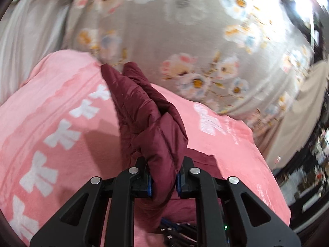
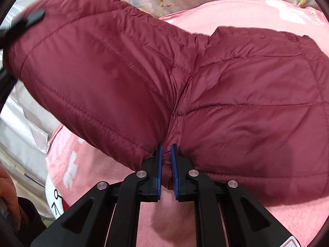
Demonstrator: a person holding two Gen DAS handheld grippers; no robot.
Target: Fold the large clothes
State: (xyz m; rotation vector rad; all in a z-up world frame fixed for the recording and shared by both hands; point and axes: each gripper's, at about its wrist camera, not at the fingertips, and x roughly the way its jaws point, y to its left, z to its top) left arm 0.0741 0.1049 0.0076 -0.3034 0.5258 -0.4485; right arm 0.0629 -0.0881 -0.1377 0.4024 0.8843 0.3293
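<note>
Right gripper (image 2: 166,154) pinches maroon quilted jacket (image 2: 236,94).

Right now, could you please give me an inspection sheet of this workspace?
Surface: pink blanket with white bows, spread over a floral bedsheet.
Job's things: maroon puffer jacket, partly lifted off the blanket.
Clutter: white cartoon-face item at the blanket edge.
Grippers: left claw shut on a jacket fold; right claw pinching the jacket's edge.
Cables: nothing seen.
Surroundings: pale plastic sheeting beside the bed; blurred room beyond.
</note>
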